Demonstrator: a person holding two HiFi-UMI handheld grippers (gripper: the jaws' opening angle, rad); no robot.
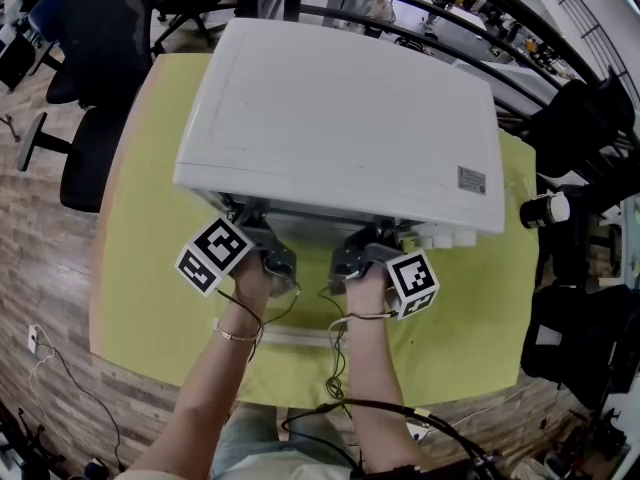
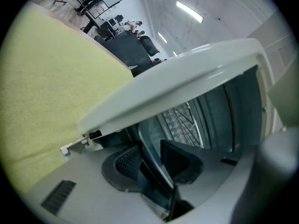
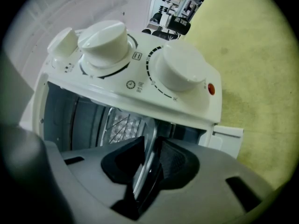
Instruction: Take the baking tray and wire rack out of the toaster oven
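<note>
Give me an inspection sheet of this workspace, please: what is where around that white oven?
Surface: yellow-green table, carrying the oven.
Job's things: white toaster oven, open at the front; flat metal baking tray at its mouth; wire rack inside.
Clutter: nothing seen.
Grippers: left gripper and right gripper each clamp the tray's edge.
Cables: thin wires running along the wrists.
Surroundings: black office chairs, wooden floor.

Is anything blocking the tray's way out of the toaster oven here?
Nothing visible does. The left hand-held gripper and right hand-held gripper each clamp the tray by its front edge at the open front of the toaster oven.
</note>
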